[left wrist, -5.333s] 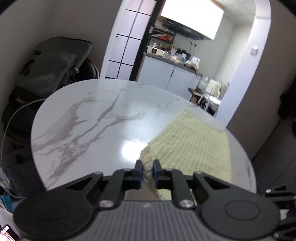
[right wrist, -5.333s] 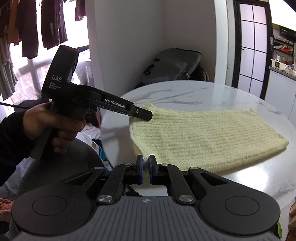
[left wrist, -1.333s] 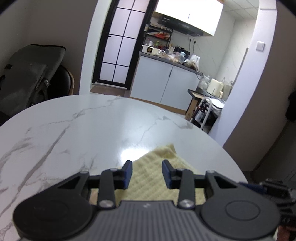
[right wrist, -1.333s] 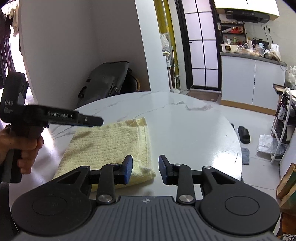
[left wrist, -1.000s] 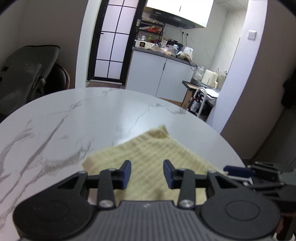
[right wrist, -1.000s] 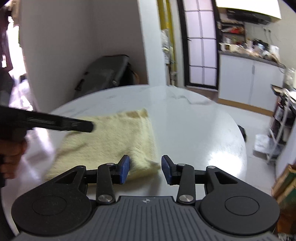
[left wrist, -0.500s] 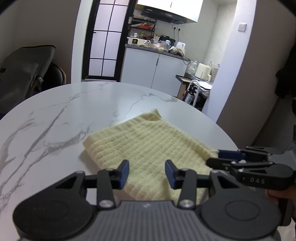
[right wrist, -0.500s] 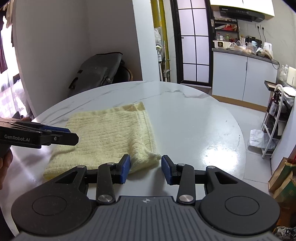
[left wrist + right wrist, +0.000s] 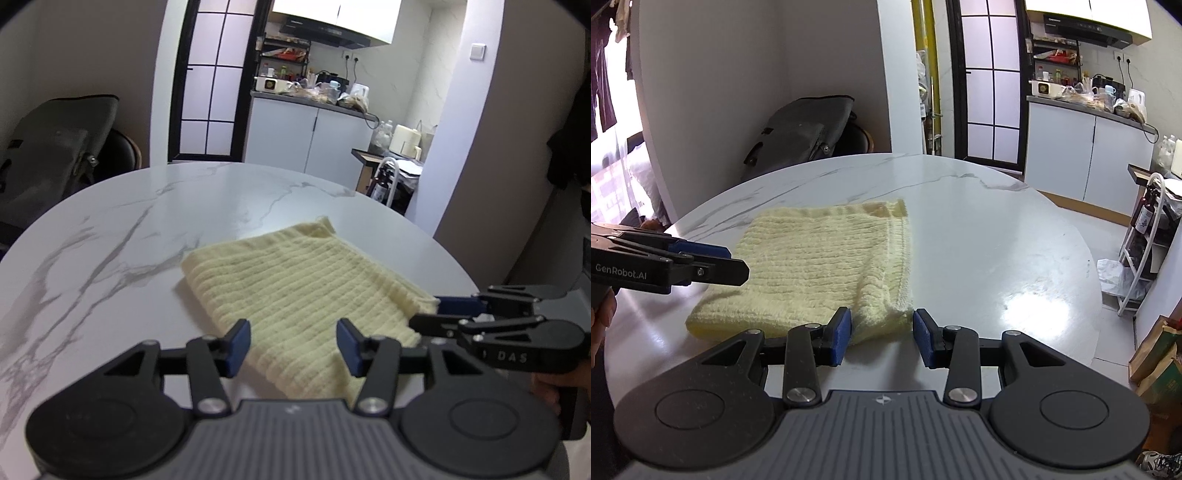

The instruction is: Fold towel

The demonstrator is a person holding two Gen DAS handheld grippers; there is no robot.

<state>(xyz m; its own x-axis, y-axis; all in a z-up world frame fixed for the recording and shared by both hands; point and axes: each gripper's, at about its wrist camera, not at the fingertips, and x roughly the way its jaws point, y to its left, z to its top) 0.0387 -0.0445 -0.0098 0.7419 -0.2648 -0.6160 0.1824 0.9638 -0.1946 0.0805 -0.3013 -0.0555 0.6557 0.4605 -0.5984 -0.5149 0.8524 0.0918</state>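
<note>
Marble table [image 9: 122, 236] carries the towel [image 9: 295, 291], lying flat in doubled layers; left gripper [image 9: 291, 341] and right gripper [image 9: 881, 334] hover just off its near edge, jaws apart and empty, seemingly placed for another fold

Your left gripper [image 9: 291, 341] is black, blue-padded, silver-screwed. Your right gripper [image 9: 881, 336] matches (white "DAS" lettering on its body).

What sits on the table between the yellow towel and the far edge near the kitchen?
Nothing: in the left wrist view, only bare marble table stretches beyond the folded yellow towel.
</note>
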